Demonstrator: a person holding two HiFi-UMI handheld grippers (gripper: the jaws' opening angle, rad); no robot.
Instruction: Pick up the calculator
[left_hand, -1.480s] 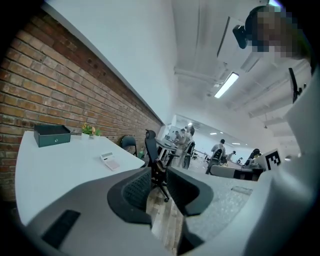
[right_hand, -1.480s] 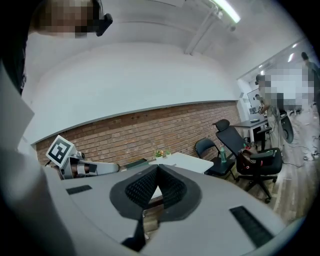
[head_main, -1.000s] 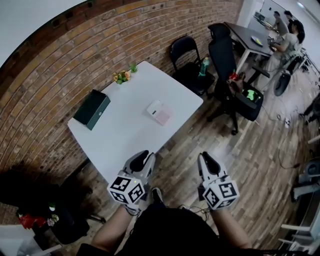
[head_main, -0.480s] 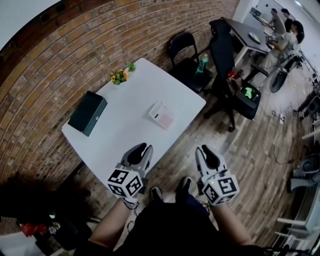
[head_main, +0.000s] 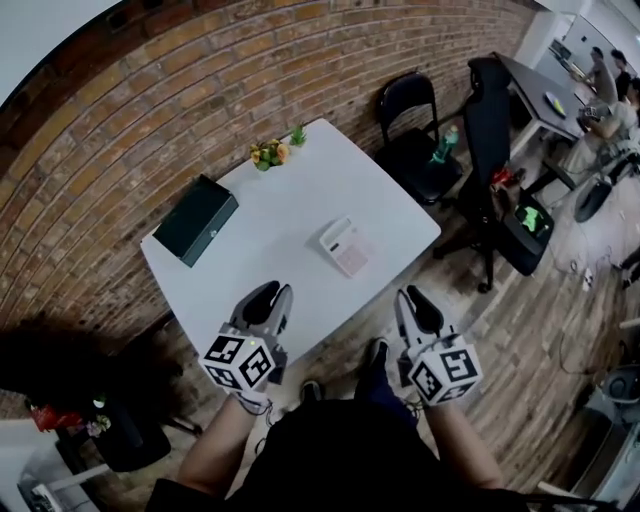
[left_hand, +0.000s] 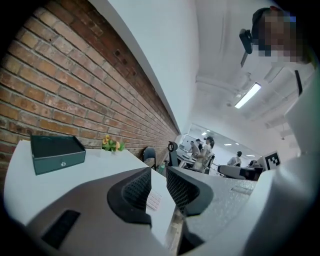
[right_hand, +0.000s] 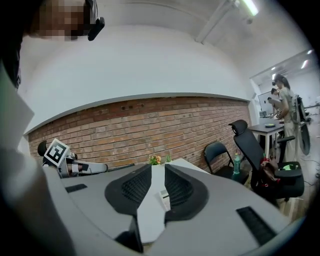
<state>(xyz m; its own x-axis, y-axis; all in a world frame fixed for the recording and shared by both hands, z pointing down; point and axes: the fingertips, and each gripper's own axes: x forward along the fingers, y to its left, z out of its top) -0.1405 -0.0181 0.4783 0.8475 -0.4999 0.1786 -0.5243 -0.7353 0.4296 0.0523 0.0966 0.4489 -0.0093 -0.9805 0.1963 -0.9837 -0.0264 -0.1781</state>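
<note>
The calculator (head_main: 344, 246), white with a pink lower half, lies flat on the white table (head_main: 300, 200), right of its middle. My left gripper (head_main: 272, 292) hovers over the table's near edge, short of the calculator and to its left. Its jaws stand slightly apart with nothing between them. My right gripper (head_main: 415, 300) is over the floor just off the table's near right edge, its jaws also apart and empty. In the left gripper view the calculator (left_hand: 154, 200) shows through the gap of the left gripper (left_hand: 159, 175). The right gripper (right_hand: 158, 170) likewise frames the calculator (right_hand: 164, 195).
A dark green box (head_main: 196, 219) sits at the table's left end, and a small flower pot (head_main: 268, 152) stands by the brick wall (head_main: 150, 110). Beyond the table's right corner are a black chair (head_main: 410, 130) and an office chair (head_main: 492, 130). People sit at a far desk (head_main: 545, 85).
Both grippers have come forward toward the table. The left one now reaches over its near edge, and the calculator appears closer. Neither pair of jaws has changed.
</note>
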